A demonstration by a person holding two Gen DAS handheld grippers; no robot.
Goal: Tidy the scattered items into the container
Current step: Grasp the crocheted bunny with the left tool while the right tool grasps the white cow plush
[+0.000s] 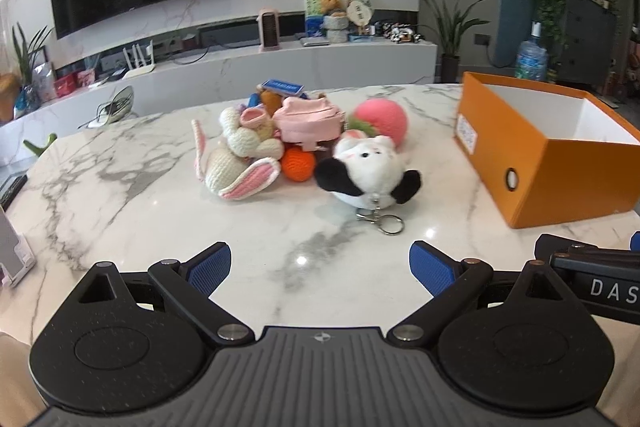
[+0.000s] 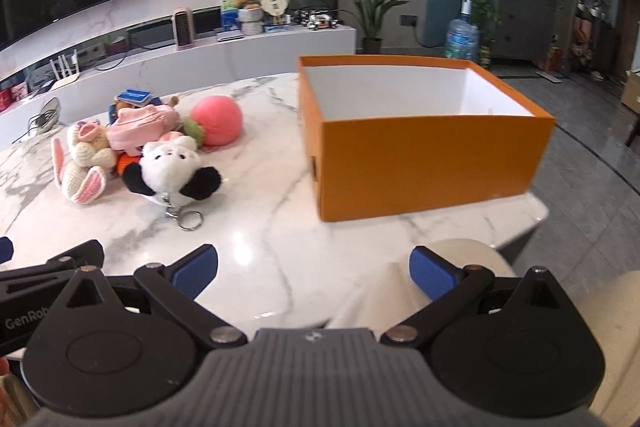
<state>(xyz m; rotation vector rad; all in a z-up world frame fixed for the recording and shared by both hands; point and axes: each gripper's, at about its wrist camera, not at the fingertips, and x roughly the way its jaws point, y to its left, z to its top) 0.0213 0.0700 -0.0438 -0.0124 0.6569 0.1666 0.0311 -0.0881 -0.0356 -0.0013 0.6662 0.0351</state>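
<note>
Glossy marble table (image 2: 256, 187) — fluffy plush panda (image 1: 368, 167), crocheted yarn rabbit (image 1: 240, 163), matt cardboard box (image 2: 424, 163).

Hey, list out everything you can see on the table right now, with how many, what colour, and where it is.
panda plush keychain: one, white and black, nearest item of the pile, metal ring toward the camera
crochet bunny: one, cream with pink ears, left of the pile
orange crochet ball: one, between bunny and panda
pink mini backpack: one, centre of the pile
crochet peach: one, pink with a green leaf, right of the pile
blue card box: one, back of the pile
orange box: one, white inside, nothing visible in it, right of the toys
marble table: one, white with grey veins
left hand-held gripper: open, empty
right hand-held gripper: open, empty
</note>
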